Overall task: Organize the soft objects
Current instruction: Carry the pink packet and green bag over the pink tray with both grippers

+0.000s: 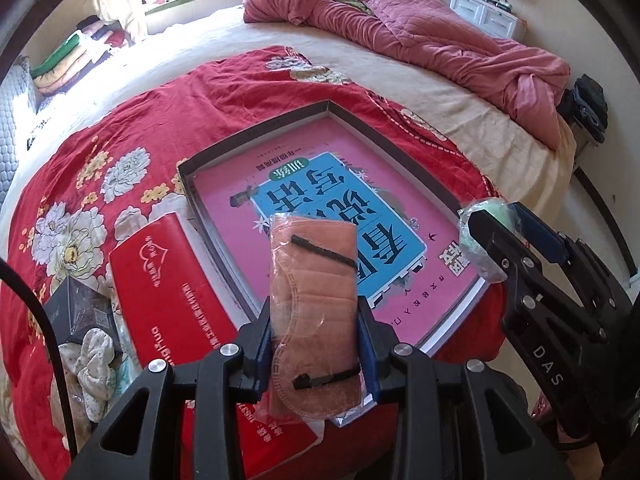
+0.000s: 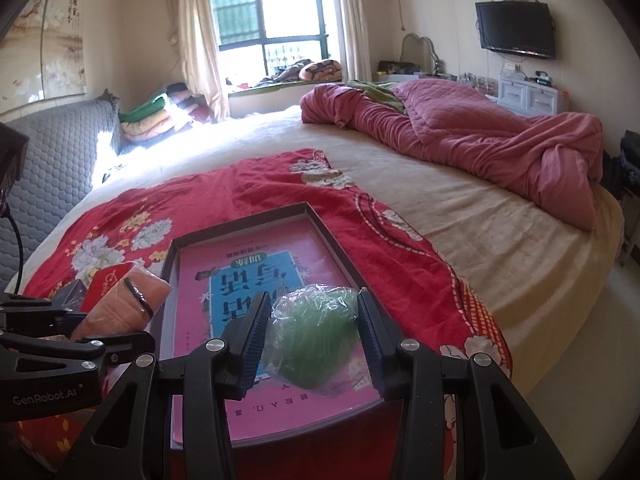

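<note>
My left gripper [image 1: 316, 344] is shut on an orange face mask in clear wrap [image 1: 314, 300], held above the near edge of a shallow dark tray [image 1: 256, 144]. A pink and blue book [image 1: 320, 224] lies inside that tray. My right gripper [image 2: 314, 340] is shut on a green soft object in crinkly plastic [image 2: 316, 332], also over the tray [image 2: 240, 224]. From the left wrist the right gripper [image 1: 494, 220] and its green bundle [image 1: 478, 240] appear at the right. From the right wrist the left gripper [image 2: 116, 320] with the mask [image 2: 124, 304] shows at the left.
The tray rests on a red floral blanket [image 1: 120, 128] spread over a cream bed. A red tissue pack [image 1: 168, 288], a dark small box [image 1: 80, 312] and a floral cloth scrunchie [image 1: 94, 364] lie left of the tray. A rumpled pink quilt [image 2: 480, 136] covers the far right.
</note>
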Tool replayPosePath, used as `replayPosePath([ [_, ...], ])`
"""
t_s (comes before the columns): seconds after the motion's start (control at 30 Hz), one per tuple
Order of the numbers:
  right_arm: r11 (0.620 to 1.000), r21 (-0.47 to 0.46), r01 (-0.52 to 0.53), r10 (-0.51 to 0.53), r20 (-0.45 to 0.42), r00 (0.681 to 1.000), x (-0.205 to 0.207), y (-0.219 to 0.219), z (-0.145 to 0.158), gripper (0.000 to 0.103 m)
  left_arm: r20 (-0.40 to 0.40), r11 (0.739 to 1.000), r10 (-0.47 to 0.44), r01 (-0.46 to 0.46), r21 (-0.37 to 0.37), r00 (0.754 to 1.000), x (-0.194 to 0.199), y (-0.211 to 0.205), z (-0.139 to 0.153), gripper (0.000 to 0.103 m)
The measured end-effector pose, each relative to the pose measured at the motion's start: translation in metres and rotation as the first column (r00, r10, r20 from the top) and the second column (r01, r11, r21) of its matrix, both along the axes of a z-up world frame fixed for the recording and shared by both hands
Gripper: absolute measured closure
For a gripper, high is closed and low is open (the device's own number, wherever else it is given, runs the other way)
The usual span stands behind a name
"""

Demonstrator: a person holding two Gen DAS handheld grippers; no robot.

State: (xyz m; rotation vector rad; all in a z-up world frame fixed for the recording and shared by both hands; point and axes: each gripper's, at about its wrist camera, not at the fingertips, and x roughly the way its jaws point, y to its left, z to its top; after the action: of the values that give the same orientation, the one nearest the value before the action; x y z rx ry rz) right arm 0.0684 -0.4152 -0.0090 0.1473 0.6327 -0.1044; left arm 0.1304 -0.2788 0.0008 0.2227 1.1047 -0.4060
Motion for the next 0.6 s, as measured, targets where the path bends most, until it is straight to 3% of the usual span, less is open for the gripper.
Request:
replayPosePath([
  [0.27, 0.997, 0.083, -0.008, 0.014, -0.074, 0.997, 0.013, -0.012, -0.026, 0.057, -0.101, 0.992, -0.084, 0.093, 0.089, 0.991, 0.009, -0.029, -0.038, 0.067],
  [0.6, 0.997, 0.081, -0.012, 0.023, -0.136, 0.991, 0.021, -0.013, -0.042, 0.057, -0.135, 0.979, -0.125, 0.144, 0.146, 0.983, 0.010, -0.043, -0.055, 0.066],
])
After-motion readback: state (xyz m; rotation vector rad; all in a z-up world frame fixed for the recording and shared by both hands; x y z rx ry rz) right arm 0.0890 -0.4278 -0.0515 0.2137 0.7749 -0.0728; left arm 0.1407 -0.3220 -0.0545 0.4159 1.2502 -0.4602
